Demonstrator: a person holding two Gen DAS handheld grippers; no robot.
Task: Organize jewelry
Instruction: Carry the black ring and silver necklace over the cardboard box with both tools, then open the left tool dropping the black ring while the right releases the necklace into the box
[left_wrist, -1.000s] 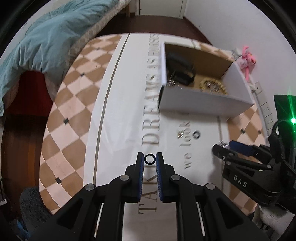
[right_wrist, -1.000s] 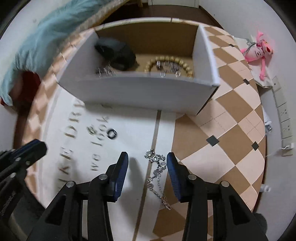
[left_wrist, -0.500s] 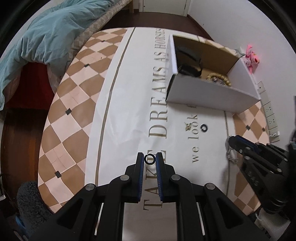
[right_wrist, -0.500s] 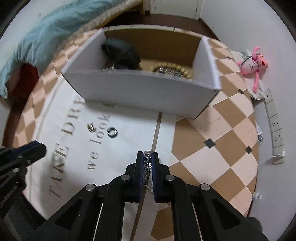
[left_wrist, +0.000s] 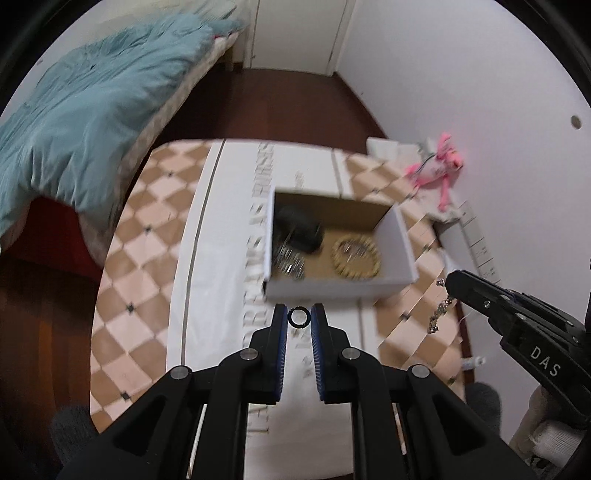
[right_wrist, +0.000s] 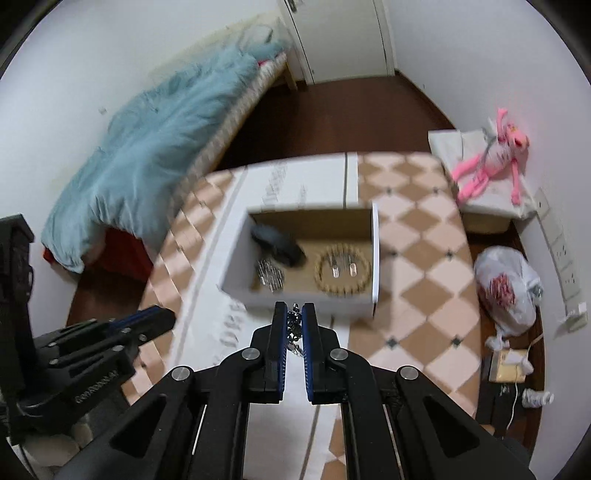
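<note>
Jewelry rides in both grippers: the left gripper (left_wrist: 298, 317) pinches a black ring (left_wrist: 297, 317), the right gripper (right_wrist: 294, 314) has just clamped a silver chain (right_wrist: 293, 325). Both hang above the tablecloth (left_wrist: 221, 288), just before the near wall of the open box (right_wrist: 306, 301).

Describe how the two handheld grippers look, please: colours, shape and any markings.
Both are black plastic. The left gripper and right gripper each have two straight fingers with blue ribbed pads, angular linkage arms and silver rivets. White letters "DAS" mark the right gripper's side.

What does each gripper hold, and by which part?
The left gripper pinches a small black ring by its opposite outer edges. The right gripper clamps a silver chain near its upper end; the rest dangles.
</note>
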